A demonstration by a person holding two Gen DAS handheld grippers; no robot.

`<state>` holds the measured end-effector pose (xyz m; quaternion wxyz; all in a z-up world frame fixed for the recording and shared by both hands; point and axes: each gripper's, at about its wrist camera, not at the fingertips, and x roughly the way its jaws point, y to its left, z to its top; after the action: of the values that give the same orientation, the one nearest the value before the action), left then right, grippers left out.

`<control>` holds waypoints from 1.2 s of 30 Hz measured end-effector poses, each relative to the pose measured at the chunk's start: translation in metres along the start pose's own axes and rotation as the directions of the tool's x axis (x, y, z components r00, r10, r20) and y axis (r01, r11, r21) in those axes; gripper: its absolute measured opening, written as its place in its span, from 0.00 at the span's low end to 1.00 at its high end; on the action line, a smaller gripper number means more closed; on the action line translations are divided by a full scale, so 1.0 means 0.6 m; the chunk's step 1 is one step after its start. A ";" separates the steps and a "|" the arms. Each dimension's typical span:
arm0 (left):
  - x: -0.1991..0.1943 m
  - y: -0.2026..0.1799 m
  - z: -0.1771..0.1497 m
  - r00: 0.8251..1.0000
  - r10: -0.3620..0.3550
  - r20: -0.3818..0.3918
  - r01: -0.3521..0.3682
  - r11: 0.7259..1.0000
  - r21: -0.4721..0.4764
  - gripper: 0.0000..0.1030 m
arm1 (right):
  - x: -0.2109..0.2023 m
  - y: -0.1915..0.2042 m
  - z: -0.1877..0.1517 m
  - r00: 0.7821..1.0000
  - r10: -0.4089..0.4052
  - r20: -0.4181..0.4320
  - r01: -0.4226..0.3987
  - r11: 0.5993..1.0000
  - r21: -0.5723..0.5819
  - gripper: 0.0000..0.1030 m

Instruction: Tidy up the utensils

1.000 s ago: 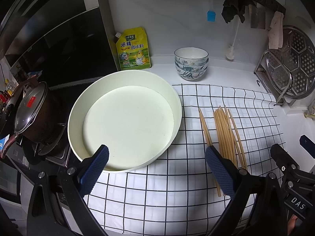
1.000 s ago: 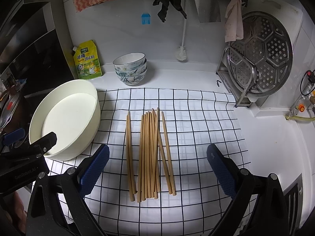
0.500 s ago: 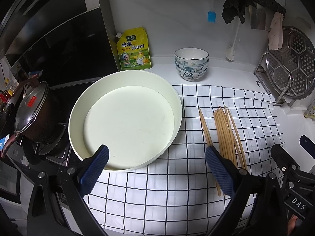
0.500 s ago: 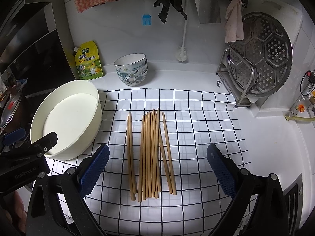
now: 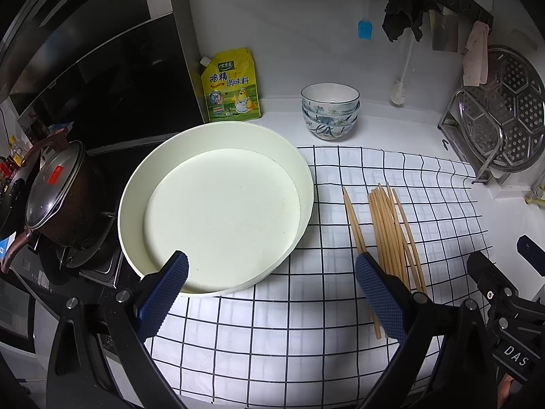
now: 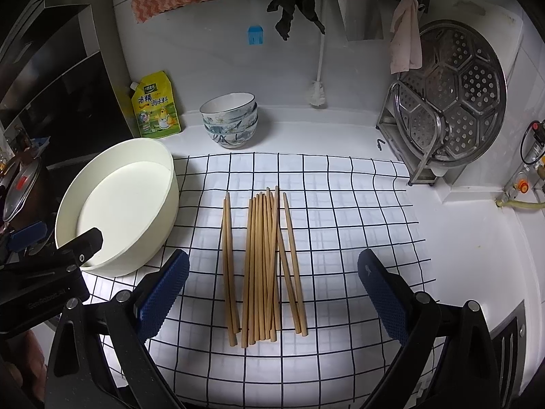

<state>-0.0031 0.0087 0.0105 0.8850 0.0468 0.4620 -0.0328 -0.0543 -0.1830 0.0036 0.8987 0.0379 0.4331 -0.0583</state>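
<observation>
Several wooden chopsticks (image 6: 262, 266) lie side by side on the black-and-white checked cloth (image 6: 340, 225); two lie a little apart on the left and two splay out on the right. A wide, empty cream basin (image 5: 218, 211) stands at the cloth's left edge. My left gripper (image 5: 272, 289) is open, hovering over the basin's near rim and the cloth, with the chopsticks (image 5: 388, 235) just beyond its right finger. Above the near ends of the chopsticks, my right gripper (image 6: 272, 293) is open and holds nothing.
Stacked patterned bowls (image 6: 230, 119) and a yellow seasoning pouch (image 6: 155, 105) stand at the back wall. A metal rack with a steamer plate (image 6: 453, 102) fills the right side. A lidded pot (image 5: 58, 194) sits on the stove at the left. Cloths and brushes hang on the wall.
Nearly nothing has moved. Both views shifted very slightly; the grippers stay open and the chopsticks lie as before.
</observation>
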 end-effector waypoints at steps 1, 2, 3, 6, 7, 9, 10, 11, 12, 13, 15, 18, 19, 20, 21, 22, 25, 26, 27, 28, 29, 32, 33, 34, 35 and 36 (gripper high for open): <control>0.000 -0.001 -0.001 1.000 -0.003 -0.001 0.003 1.000 -0.002 0.94 | 0.001 -0.001 -0.001 1.000 0.000 -0.002 0.000 1.000 0.001 0.92; 0.000 -0.002 -0.002 1.000 -0.007 -0.002 0.007 1.000 -0.006 0.94 | 0.001 -0.002 -0.001 1.000 0.000 -0.004 0.000 1.000 0.001 0.92; -0.001 -0.003 -0.004 1.000 -0.016 0.000 0.016 1.000 -0.011 0.94 | 0.002 -0.005 -0.003 1.000 0.000 -0.005 0.000 1.000 0.002 0.92; -0.003 -0.008 -0.008 0.999 -0.051 0.017 0.052 0.998 -0.030 0.94 | 0.005 -0.016 -0.009 1.000 0.011 -0.012 -0.011 1.000 0.009 0.92; -0.002 -0.010 -0.010 0.998 -0.059 0.019 0.059 0.998 -0.037 0.94 | 0.009 -0.021 -0.011 1.000 0.019 -0.019 -0.018 1.000 0.010 0.92; 0.007 -0.017 -0.015 0.998 -0.065 0.011 0.065 0.997 -0.047 0.94 | 0.018 -0.033 -0.016 0.999 0.033 -0.032 -0.032 0.999 0.017 0.92; 0.012 -0.021 -0.018 0.998 -0.067 0.004 0.067 0.997 -0.049 0.94 | 0.022 -0.038 -0.019 0.999 0.037 -0.038 -0.036 0.999 0.019 0.92; 0.017 -0.026 -0.019 0.998 -0.068 -0.002 0.068 0.997 -0.049 0.94 | 0.029 -0.046 -0.023 0.998 0.048 -0.051 -0.047 0.999 0.019 0.92; 0.023 -0.030 -0.023 0.997 -0.073 -0.009 0.073 0.996 -0.048 0.94 | 0.036 -0.054 -0.026 0.997 0.057 -0.059 -0.056 0.998 0.021 0.92; 0.029 -0.036 -0.027 0.997 -0.081 -0.013 0.081 0.996 -0.049 0.94 | 0.044 -0.063 -0.030 0.995 0.070 -0.067 -0.068 0.997 0.024 0.92; 0.036 -0.041 -0.036 0.996 -0.094 -0.005 0.093 0.994 -0.063 0.94 | 0.060 -0.076 -0.036 0.990 0.109 -0.085 -0.108 0.994 0.022 0.92; 0.062 -0.058 -0.049 0.994 -0.106 -0.030 0.103 0.992 -0.073 0.94 | 0.087 -0.097 -0.046 0.985 0.145 -0.090 -0.144 0.989 0.013 0.92; 0.076 -0.068 -0.055 0.994 -0.099 -0.043 0.096 0.993 -0.066 0.94 | 0.096 -0.103 -0.050 0.984 0.156 -0.090 -0.156 0.988 0.009 0.92; 0.084 -0.075 -0.059 0.994 -0.091 -0.052 0.088 0.994 -0.059 0.94 | 0.105 -0.108 -0.052 0.983 0.156 -0.093 -0.156 0.988 0.004 0.92; 0.094 -0.083 -0.063 0.995 -0.078 -0.064 0.075 0.996 -0.050 0.94 | 0.116 -0.113 -0.054 0.984 0.151 -0.098 -0.152 0.988 -0.003 0.92; 0.107 -0.092 -0.067 0.995 -0.068 -0.077 0.065 0.997 -0.041 0.94 | 0.127 -0.118 -0.055 0.983 0.150 -0.103 -0.152 0.988 -0.009 0.92; 0.133 -0.104 -0.076 0.993 -0.070 -0.090 0.065 0.996 -0.060 0.94 | 0.162 -0.132 -0.059 0.982 0.143 -0.120 -0.147 0.989 -0.024 0.92; 0.142 -0.105 -0.077 0.993 -0.077 -0.090 0.070 0.995 -0.074 0.94 | 0.172 -0.137 -0.061 0.981 0.144 -0.129 -0.149 0.989 -0.025 0.92; 0.152 -0.107 -0.079 0.993 -0.077 -0.088 0.069 0.994 -0.090 0.94 | 0.187 -0.141 -0.062 0.979 0.145 -0.143 -0.150 0.988 -0.027 0.92; 0.158 -0.107 -0.080 0.994 -0.074 -0.083 0.066 0.993 -0.100 0.94 | 0.199 -0.144 -0.063 0.978 0.143 -0.151 -0.149 0.988 -0.030 0.92; 0.166 -0.109 -0.081 0.995 -0.066 -0.078 0.058 0.993 -0.105 0.94 | 0.216 -0.146 -0.065 0.977 0.136 -0.162 -0.143 0.989 -0.038 0.92; 0.190 -0.117 -0.087 0.996 -0.046 -0.077 0.038 0.994 -0.103 0.94 | 0.246 -0.149 -0.067 0.978 0.116 -0.171 -0.126 0.991 -0.050 0.92; 0.197 -0.119 -0.089 0.996 -0.036 -0.083 0.028 0.994 -0.102 0.94 | 0.256 -0.150 -0.066 0.977 0.118 -0.177 -0.128 0.991 -0.048 0.92; 0.205 -0.120 -0.091 0.996 -0.029 -0.090 0.020 0.995 -0.102 0.94 | 0.264 -0.149 -0.066 0.977 0.117 -0.178 -0.128 0.991 -0.048 0.92; 0.210 -0.120 -0.093 0.995 -0.027 -0.092 0.017 0.994 -0.105 0.94 | 0.270 -0.150 -0.065 0.978 0.110 -0.178 -0.121 0.991 -0.050 0.92; 0.216 -0.121 -0.094 0.995 -0.028 -0.093 0.017 0.994 -0.110 0.94 | 0.275 -0.149 -0.065 0.980 0.096 -0.175 -0.107 0.993 -0.056 0.92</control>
<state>0.0178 -0.0588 -0.1316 0.8631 -0.0054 0.5049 -0.0153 0.0056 -0.2788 -0.1514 0.8606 0.0355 0.5080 0.0052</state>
